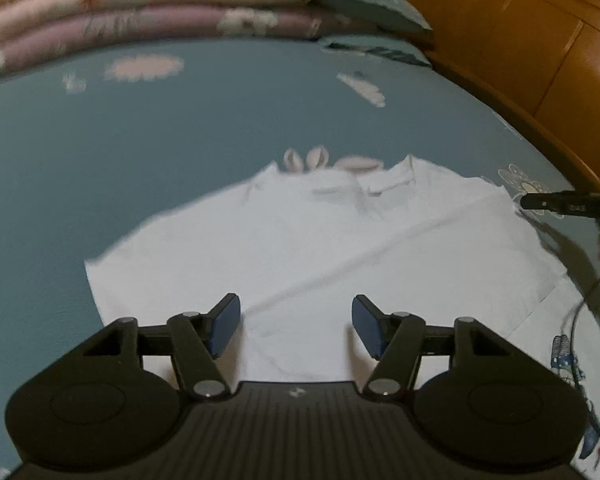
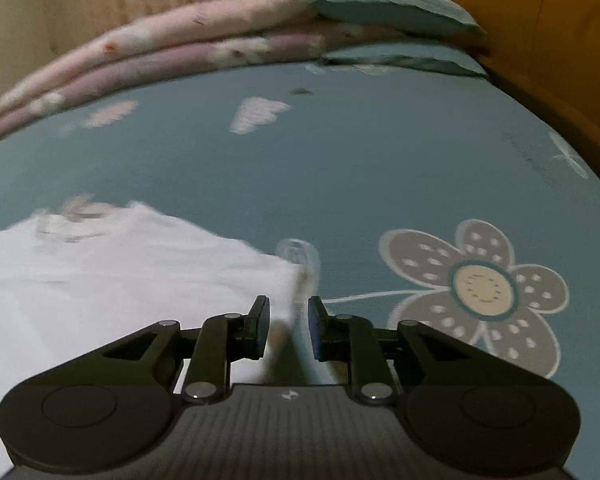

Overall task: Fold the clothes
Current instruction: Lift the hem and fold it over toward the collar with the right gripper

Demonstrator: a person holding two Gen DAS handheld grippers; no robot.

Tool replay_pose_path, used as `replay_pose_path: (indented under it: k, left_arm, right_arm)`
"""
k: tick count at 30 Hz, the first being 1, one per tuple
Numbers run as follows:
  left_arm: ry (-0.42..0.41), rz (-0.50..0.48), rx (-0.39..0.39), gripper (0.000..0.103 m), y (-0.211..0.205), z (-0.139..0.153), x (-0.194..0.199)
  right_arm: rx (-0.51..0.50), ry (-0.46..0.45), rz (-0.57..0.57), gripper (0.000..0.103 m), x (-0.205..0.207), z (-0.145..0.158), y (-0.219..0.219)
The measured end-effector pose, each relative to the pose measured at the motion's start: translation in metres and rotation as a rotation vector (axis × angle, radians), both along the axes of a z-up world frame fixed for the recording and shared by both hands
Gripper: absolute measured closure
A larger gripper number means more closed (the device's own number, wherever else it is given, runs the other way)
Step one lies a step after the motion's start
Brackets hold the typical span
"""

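A white shirt [image 1: 308, 240] lies spread flat on the teal bed sheet [image 1: 180, 128], collar at the far side. My left gripper [image 1: 296, 324] hovers over the shirt's near part, open, with nothing between its blue pads. In the right wrist view the shirt [image 2: 120, 280] fills the lower left. My right gripper [image 2: 289, 326] sits at the shirt's right edge with a narrow gap between its jaws. A blurred strip of cloth edge lies in that gap, and the pads do not press on it. From the left wrist view, the right gripper [image 1: 540, 202] shows at the shirt's far right corner.
Folded pink floral quilts [image 1: 160, 4] and teal pillows [image 2: 388, 4] are stacked at the bed's far side. A wooden headboard [image 1: 540, 40] curves along the right. A big grey flower print [image 2: 476, 288] marks the sheet to the right of the right gripper. A cable [image 1: 576, 320] hangs at the right.
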State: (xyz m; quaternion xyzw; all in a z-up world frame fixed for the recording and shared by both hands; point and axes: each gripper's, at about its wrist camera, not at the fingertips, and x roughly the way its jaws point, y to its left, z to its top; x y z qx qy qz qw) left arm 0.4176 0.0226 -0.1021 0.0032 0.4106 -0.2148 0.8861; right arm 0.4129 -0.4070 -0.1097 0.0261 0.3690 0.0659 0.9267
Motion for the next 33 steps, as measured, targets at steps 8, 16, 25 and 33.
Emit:
replay_pose_path:
  k: [8, 16, 25, 33]
  left_arm:
    - [0.025, -0.053, 0.079, 0.039, -0.015, -0.017, -0.003]
    - [-0.084, -0.004, 0.106, 0.052, 0.019, 0.004, 0.007]
    - [-0.007, -0.102, 0.203, 0.068, 0.027, -0.019, 0.017]
    - [-0.027, -0.073, 0.258, 0.068, 0.021, -0.014, 0.014]
  right_arm:
    - [0.011, 0.033, 0.216, 0.062, -0.026, 0.004, 0.064]
    - [0.026, 0.007, 0.224, 0.058, -0.067, 0.004, 0.077]
    - [0.141, -0.066, 0.190, 0.053, -0.095, 0.011, 0.082]
    - [0.165, -0.070, 0.164, 0.052, -0.096, 0.009, 0.073]
